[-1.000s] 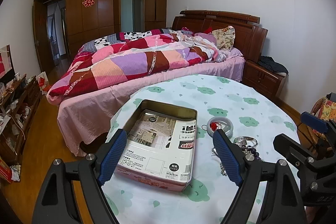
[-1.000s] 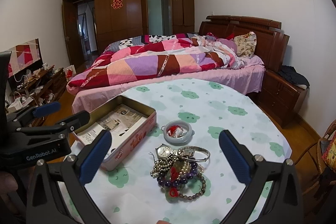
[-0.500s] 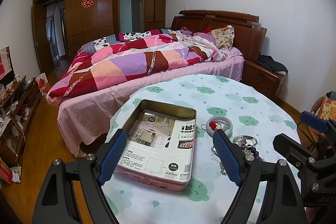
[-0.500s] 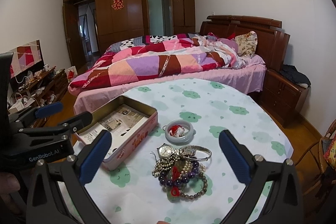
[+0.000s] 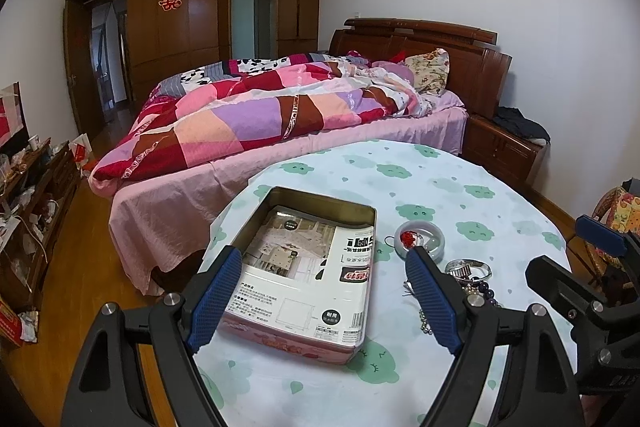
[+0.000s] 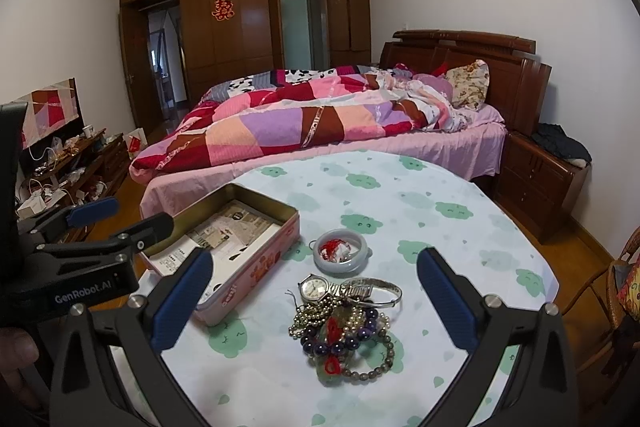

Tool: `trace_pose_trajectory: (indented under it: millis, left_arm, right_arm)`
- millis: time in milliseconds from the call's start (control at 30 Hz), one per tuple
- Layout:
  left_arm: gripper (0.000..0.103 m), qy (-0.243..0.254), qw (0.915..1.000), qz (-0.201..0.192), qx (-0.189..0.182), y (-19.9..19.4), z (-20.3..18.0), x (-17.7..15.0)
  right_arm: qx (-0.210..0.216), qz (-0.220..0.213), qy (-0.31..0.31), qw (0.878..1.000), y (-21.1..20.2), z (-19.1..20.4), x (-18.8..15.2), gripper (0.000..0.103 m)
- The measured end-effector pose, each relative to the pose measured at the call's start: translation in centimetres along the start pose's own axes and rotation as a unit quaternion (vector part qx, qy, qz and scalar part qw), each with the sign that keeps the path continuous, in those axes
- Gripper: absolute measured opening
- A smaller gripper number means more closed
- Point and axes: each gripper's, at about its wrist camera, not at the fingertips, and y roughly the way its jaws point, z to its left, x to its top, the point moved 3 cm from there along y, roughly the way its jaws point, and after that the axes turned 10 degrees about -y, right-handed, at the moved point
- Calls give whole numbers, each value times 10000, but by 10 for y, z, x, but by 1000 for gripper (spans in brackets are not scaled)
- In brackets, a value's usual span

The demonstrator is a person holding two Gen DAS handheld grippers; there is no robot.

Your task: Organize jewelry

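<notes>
**Both grippers wide over the jewelry and the tin**

My left gripper [image 5: 326, 293] hangs above the near end of the open tin [image 5: 308, 267], its blue pads spread wide with nothing between them. The tin sits on the counter [image 5: 440, 179], which wears a white cloth printed with green clouds; printed paper lines the tin's bottom, and no jewelry lies in it.

My right gripper [image 6: 314, 303] is just as wide and holds nothing. Between its fingers, on the cloth, lies the jewelry pile [image 6: 344, 327]: a wristwatch [image 6: 313, 287] with a pale round face, a silver bangle [image 6: 376, 291] touching it, a tangle of small pearl-like beads, dark purple beads, a brownish bead bracelet [image 6: 378, 359] at the near edge and bits of red cord. Just beyond the pile, apart from it, rests a pale jade bangle [image 6: 340, 255] with something red and white inside its ring. The tin stands just to the left of the bangle and the pile, not touching either.

Beyond the counter is a bed [image 6: 320, 123] with a patchwork quilt.
</notes>
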Motion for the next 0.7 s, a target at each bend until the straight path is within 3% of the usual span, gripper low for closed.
trace_pose_trajectory:
  millis: [300,433,700]
  left_arm:
    - [84,71,10000,55,-3,9,-2,-5]
    - [84,227,9995,204,24,28,-11,-11]
    - [84,737,9950,513,-446,62,-61,-27]
  right_arm:
    - [-109,22,19,9999,3,-7,-5,103]
    - [-384,150,190,9990,9,-34,-11,103]
    - [-858,418,879,9915,23,-99,-32,103]
